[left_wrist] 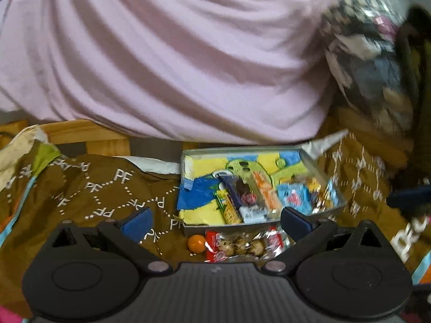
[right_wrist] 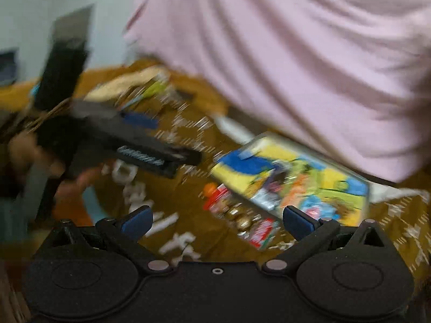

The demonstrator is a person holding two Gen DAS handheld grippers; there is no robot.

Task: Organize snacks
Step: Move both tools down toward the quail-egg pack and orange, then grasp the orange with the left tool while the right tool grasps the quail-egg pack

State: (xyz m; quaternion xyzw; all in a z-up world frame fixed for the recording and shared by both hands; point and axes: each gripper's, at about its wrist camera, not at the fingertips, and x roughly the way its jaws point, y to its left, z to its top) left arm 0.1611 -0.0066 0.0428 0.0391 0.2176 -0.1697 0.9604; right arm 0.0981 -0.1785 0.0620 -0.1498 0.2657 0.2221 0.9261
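Note:
A clear tray [left_wrist: 207,167] lined with yellow and blue paper lies on a brown patterned cloth [left_wrist: 102,188] and holds several snack packets [left_wrist: 258,196]. In front of it lie a red and clear packet of round snacks [left_wrist: 242,245] and a small orange ball [left_wrist: 196,243]. My left gripper [left_wrist: 215,223] is open just above the packet, at the tray's near wall. The right wrist view is blurred. There my right gripper [right_wrist: 215,220] is open and empty over the same red packet [right_wrist: 242,218], with the tray [right_wrist: 234,173] and the orange ball [right_wrist: 208,188] beyond.
A person in a pink shirt [left_wrist: 175,53] leans close behind the tray. A full clear plastic bag [left_wrist: 371,53] hangs at the upper right. A wooden frame [left_wrist: 89,134] and crumpled paper [left_wrist: 24,145] lie at the left. A hand [right_wrist: 32,156] holds the other gripper's black body [right_wrist: 102,137].

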